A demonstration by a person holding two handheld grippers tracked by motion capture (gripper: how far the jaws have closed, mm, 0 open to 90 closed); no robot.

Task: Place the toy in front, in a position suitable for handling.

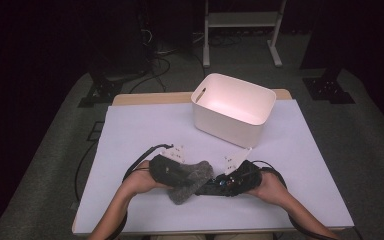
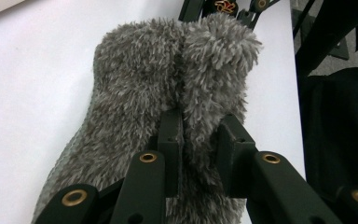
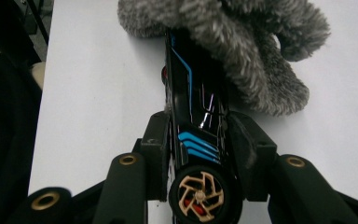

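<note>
The grey fuzzy sock (image 1: 185, 179) lies on the white table (image 1: 130, 135) near its front edge, at about 6 o'clock. The left gripper (image 2: 196, 140) is clenched on a fold of its pile. A black toy car (image 3: 198, 126) with blue stripes pokes its nose under the sock; the right gripper (image 3: 199, 154) grasps the car by its sides, a gold wheel showing between the jaws. A white bin (image 1: 250, 130) stands at 1 o'clock, well apart.

Table (image 1: 130, 130) w/ white bin (image 1: 232, 107)
</note>
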